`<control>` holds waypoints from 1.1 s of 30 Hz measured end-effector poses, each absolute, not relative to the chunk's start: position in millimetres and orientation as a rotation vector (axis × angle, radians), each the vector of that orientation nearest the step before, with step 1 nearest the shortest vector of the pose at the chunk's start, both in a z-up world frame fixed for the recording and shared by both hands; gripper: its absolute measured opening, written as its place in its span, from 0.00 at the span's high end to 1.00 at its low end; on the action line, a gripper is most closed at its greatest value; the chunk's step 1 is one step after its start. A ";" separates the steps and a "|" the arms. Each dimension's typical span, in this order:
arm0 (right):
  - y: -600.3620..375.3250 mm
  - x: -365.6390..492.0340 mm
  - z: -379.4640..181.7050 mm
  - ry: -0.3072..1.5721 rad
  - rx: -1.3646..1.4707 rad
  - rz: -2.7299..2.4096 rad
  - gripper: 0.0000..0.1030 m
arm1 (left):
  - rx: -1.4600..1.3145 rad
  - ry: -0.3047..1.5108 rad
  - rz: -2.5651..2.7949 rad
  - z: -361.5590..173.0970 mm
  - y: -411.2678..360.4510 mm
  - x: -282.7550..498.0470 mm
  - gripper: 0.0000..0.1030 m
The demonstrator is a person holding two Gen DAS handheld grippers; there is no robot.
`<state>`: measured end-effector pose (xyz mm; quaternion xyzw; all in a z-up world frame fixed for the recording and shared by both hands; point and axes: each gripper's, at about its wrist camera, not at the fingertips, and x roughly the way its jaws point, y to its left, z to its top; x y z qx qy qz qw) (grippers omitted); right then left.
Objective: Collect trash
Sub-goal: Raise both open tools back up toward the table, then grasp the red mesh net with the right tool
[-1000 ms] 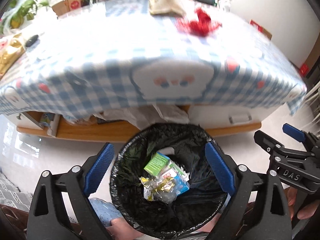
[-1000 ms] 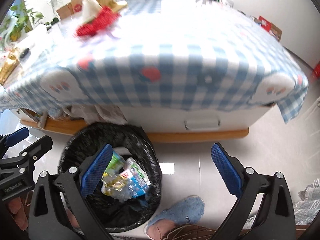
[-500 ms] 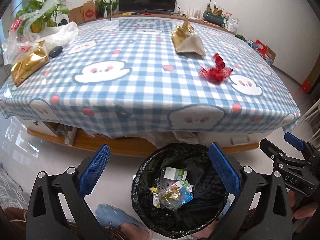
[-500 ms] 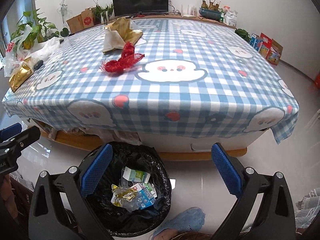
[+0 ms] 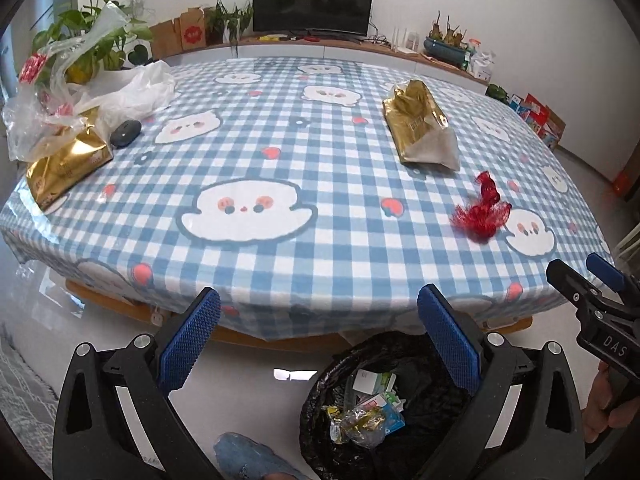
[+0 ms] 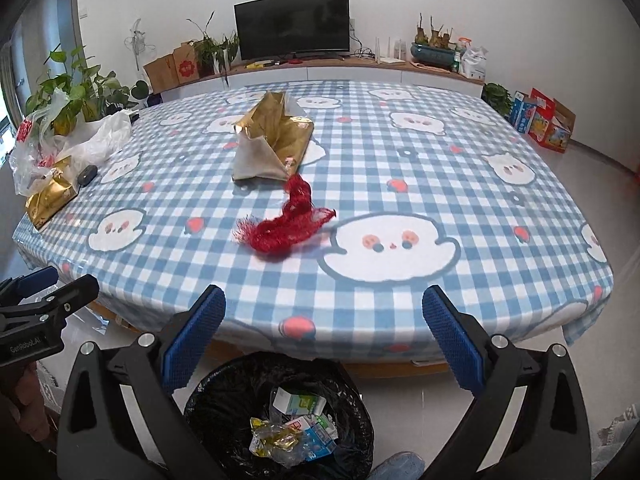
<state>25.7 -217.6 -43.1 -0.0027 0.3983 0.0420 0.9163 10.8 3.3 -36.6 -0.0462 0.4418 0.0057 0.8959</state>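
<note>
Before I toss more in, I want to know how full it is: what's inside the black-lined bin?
The bin holds a white-green carton, a crumpled clear-and-gold wrapper and a blue-white pack. Whatever lies beneath them is hidden.

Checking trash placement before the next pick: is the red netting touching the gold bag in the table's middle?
Cannot tell. In the left wrist view, tablecloth shows between the red netting and gold bag; in the right wrist view, the netting's top overlaps the bag's corner.
</note>
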 end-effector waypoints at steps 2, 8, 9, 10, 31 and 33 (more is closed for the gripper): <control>-211.8 38.4 -40.0 0.818 -0.014 0.103 0.13 | -0.111 0.917 0.001 -33.2 5.9 25.4 0.06; -202.1 76.4 -44.4 0.829 -0.031 0.104 0.19 | -0.092 0.898 0.009 -24.5 8.3 67.0 0.06; -201.2 82.3 -46.0 0.835 -0.029 0.107 0.21 | -0.087 0.896 0.007 -24.3 8.7 73.4 0.06; -200.4 87.7 -47.9 0.840 -0.029 0.106 0.21 | -0.083 0.894 0.005 -24.0 8.5 78.9 0.06; -189.1 127.4 -86.4 0.957 -0.023 0.112 0.65 | -0.079 0.960 -0.001 -56.7 12.0 113.5 0.06; -189.5 127.5 -86.7 0.959 -0.022 0.118 0.79 | -0.079 0.965 0.000 -58.1 11.0 113.6 0.06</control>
